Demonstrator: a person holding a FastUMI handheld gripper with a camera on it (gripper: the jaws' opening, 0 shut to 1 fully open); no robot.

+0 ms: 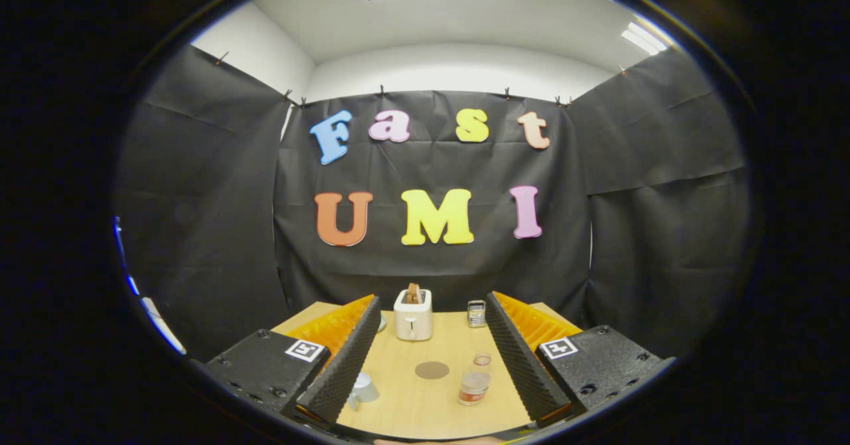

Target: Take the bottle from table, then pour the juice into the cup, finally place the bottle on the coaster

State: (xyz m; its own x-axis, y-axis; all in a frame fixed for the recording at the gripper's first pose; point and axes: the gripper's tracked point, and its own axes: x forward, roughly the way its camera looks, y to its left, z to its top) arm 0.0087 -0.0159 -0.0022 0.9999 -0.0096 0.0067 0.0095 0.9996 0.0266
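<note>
gripper view | gripper (431,392) fingers wide apart, empty, framing table (398,418) for approach | bottle (474,388) upright right of coaster (431,370), nearest right finger | cup (362,389) left of coaster | toaster (413,315) beyond coaster, clear

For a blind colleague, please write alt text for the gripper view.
The gripper is open above a wooden table, holding nothing. Between its fingers lie a bottle, a round coaster and a cup. Beyond them a toaster stands before the black cloth wall.
</note>
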